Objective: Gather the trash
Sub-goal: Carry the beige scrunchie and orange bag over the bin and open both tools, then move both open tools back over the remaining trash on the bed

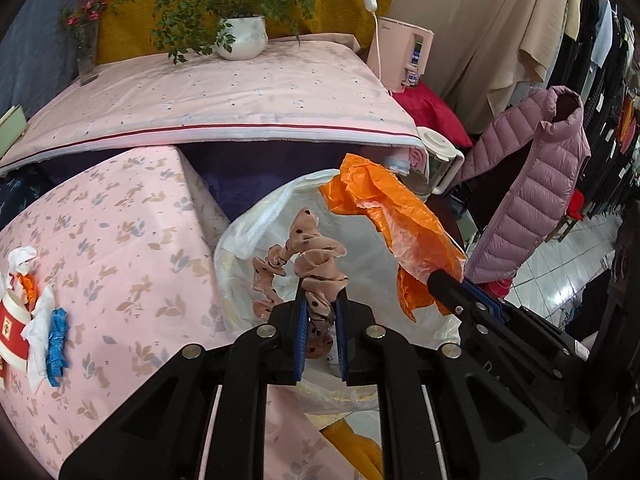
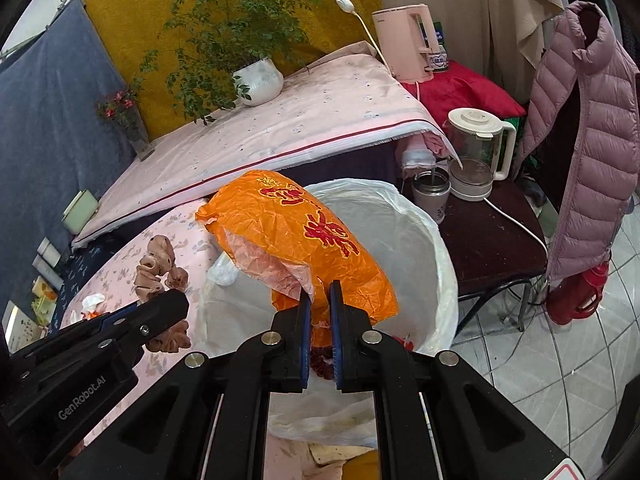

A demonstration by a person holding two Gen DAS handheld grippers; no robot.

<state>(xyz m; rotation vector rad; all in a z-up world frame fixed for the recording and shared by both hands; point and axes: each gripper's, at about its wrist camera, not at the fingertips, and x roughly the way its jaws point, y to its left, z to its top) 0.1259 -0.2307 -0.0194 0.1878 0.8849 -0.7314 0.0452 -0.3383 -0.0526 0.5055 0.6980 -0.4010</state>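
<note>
A pink-beige fabric scrunchie with dark polka dots, ruffled and looped, is held clamped between the blue pads of the left gripper and is suspended over the rim of a bin lined with a translucent white bag, beside a pink floral-covered surface. A crumpled orange plastic bag printed with red characters edged in yellow is pinched at one end by the right gripper and is held above the bin's opening. On the floral surface to the left, crumpled white tissue, a blue scrap and a red-and-white paper cup are grouped together, touching.
</note>
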